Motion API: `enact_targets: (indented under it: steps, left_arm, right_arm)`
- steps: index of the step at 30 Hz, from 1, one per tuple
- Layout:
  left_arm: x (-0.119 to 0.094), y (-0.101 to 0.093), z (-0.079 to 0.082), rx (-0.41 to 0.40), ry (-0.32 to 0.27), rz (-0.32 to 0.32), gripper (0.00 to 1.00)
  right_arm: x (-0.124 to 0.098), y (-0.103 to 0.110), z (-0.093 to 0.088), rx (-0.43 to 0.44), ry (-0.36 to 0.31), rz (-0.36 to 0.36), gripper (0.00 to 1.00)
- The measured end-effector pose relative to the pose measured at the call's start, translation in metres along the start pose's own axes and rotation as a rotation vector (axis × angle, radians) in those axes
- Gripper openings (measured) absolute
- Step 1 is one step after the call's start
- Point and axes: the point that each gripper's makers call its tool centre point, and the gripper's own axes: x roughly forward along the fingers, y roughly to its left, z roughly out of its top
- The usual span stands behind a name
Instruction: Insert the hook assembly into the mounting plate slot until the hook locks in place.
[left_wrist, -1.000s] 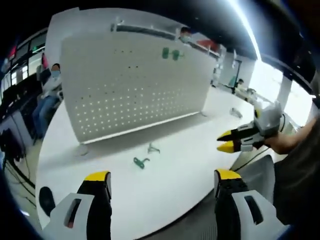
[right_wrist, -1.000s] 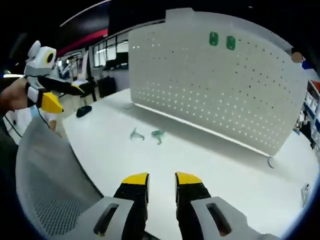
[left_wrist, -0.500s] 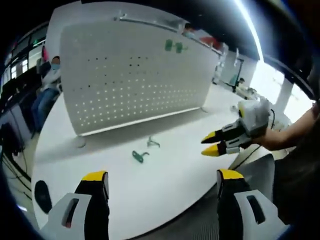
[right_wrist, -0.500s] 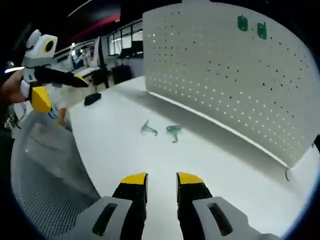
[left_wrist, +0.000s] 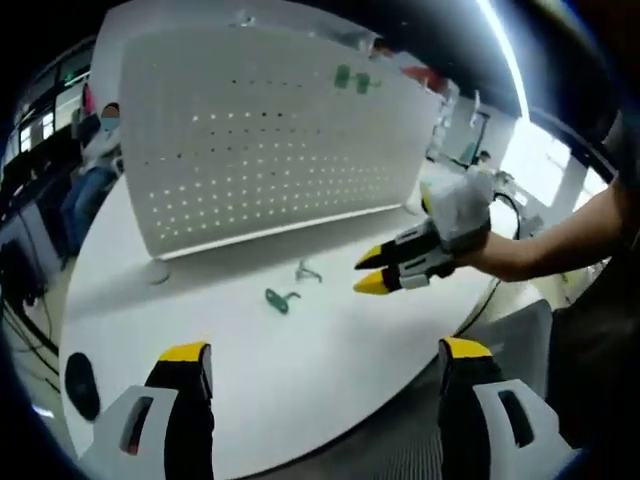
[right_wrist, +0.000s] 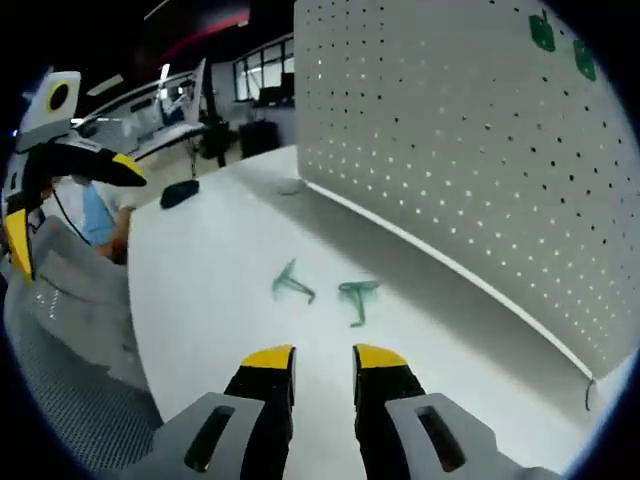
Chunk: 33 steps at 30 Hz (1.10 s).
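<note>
A white pegboard (left_wrist: 270, 150) (right_wrist: 450, 150) stands upright on the white table (left_wrist: 300, 370), with two green hooks mounted near its top (left_wrist: 350, 78) (right_wrist: 560, 45). Two loose hooks lie in front of it: a green one (left_wrist: 280, 297) (right_wrist: 358, 297) and a paler grey-green one (left_wrist: 307, 270) (right_wrist: 290, 283). My right gripper (left_wrist: 370, 271) (right_wrist: 323, 358) reaches in over the table just short of them, jaws a narrow gap apart with nothing between. My left gripper (left_wrist: 325, 352) (right_wrist: 70, 205) hangs back over the table's near edge, jaws wide open and empty.
A black object (left_wrist: 78, 380) (right_wrist: 180, 193) lies near the table's end. A grey mesh chair back (right_wrist: 60, 400) (left_wrist: 520, 330) stands by the near edge. A person (left_wrist: 95, 170) sits beyond the table's far end. Desks fill the room behind.
My right gripper has moved forward over the table toward the two loose hooks, which now look larger in its view. My left gripper has stayed roughly in place, wide open.
</note>
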Motion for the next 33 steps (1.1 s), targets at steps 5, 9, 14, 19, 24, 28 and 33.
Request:
enact_targets:
  steps: [5,9,14,19,24,28,33]
  left_arm:
    - [-0.003,0.002,0.003,-0.008,-0.008,0.007,0.96]
    - [0.000,0.005,0.003,-0.019,-0.007,0.010,0.96]
    - [0.001,0.005,0.002,-0.019,-0.002,0.012,0.96]
    - [-0.001,0.008,0.003,-0.048,-0.021,0.019,0.97]
    - [0.001,0.012,0.001,-0.058,-0.013,0.029,0.96]
    - [0.001,0.014,0.002,-0.062,-0.012,0.036,0.96]
    - [0.000,0.018,0.003,-0.069,-0.014,0.046,0.95]
  right_arm:
    - [0.020,-0.006,0.005,-0.021,0.023,0.017,0.21]
    - [0.033,-0.015,0.009,-0.004,0.034,0.013,0.21]
    - [0.048,-0.023,0.011,0.001,0.054,0.019,0.20]
    - [0.059,-0.029,0.009,0.019,0.094,0.029,0.19]
    - [0.067,-0.031,0.009,0.028,0.110,0.039,0.17]
    - [0.072,-0.034,0.002,0.033,0.147,0.035,0.16]
    - [0.070,-0.034,-0.004,0.029,0.171,0.031,0.13]
